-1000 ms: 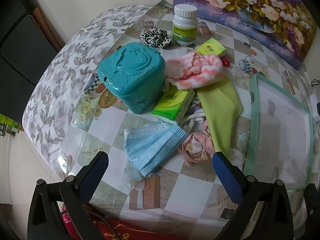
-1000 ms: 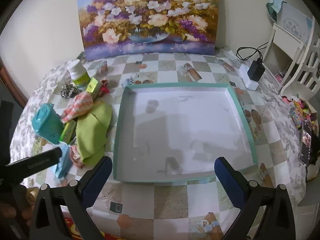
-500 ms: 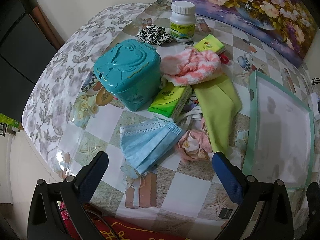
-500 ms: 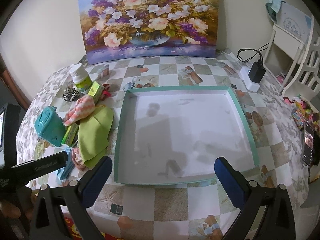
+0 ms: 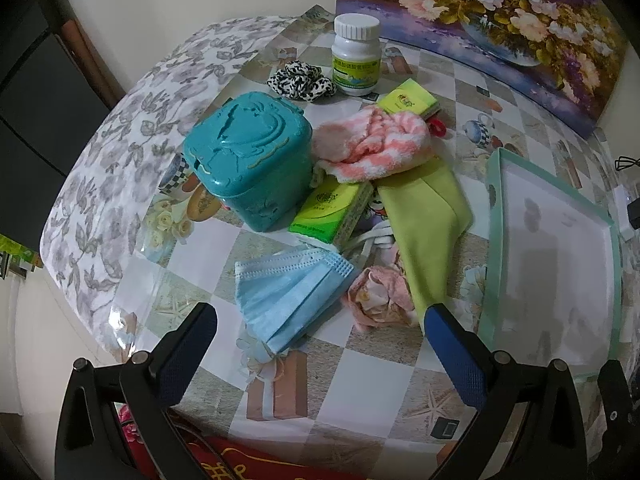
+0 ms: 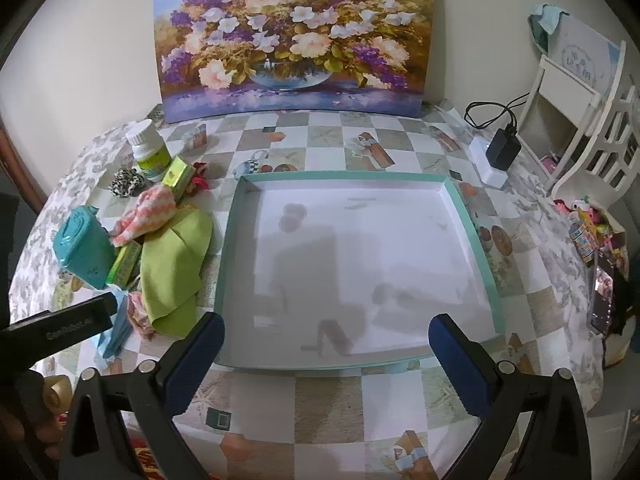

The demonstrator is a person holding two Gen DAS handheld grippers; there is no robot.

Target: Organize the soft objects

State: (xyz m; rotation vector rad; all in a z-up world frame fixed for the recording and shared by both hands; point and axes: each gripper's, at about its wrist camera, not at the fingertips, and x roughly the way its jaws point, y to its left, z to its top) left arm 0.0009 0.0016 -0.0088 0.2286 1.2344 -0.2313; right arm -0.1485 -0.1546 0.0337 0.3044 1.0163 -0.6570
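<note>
Both grippers hover spread and empty: the left gripper is nearer the pale blue pleated face mask lying just ahead, left of the empty teal-rimmed shallow tray facing the right gripper.

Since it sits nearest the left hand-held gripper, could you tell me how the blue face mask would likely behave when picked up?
The blue face mask looks thin and pleated, so probably floppy and very light. Its white ear loops may trail and snag neighbours.

The green cloth hides part of the pink rag. The bottle words are too small to read.
</note>
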